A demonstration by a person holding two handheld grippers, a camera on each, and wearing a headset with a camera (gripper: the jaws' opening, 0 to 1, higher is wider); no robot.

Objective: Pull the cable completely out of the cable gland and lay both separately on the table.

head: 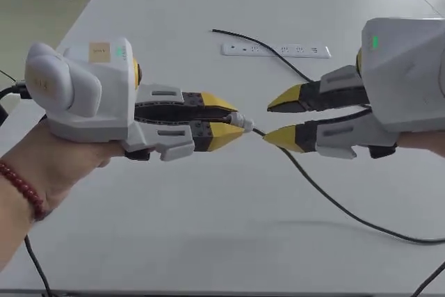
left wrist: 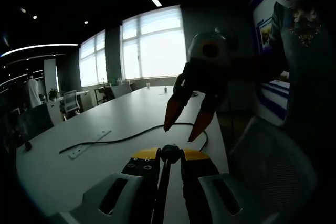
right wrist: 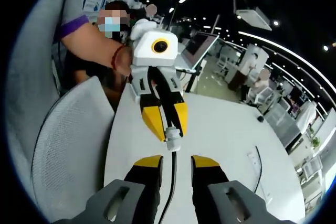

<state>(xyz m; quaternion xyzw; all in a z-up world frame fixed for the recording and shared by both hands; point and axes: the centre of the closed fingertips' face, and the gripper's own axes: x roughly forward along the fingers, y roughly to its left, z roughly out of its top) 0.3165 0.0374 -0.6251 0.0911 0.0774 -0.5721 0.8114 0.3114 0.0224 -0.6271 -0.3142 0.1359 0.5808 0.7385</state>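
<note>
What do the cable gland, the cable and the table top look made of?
Cable gland: looks like moulded plastic, light grey-white with a slight gloss; too small to be sure.
Cable: black rubbery or PVC jacket, smooth, bending in loose curves.
Table: probably white matte laminate; even surface, soft shadows, no grain.

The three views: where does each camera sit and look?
Head view: headset, looking down at the table; left hand, left gripper, right gripper show.
Left gripper view: on the left gripper, facing the right gripper; own jaws pinch the cable gland.
Right gripper view: on the right gripper, facing the person; own jaws flank the cable.
Both gripper views share the cable gland.
</note>
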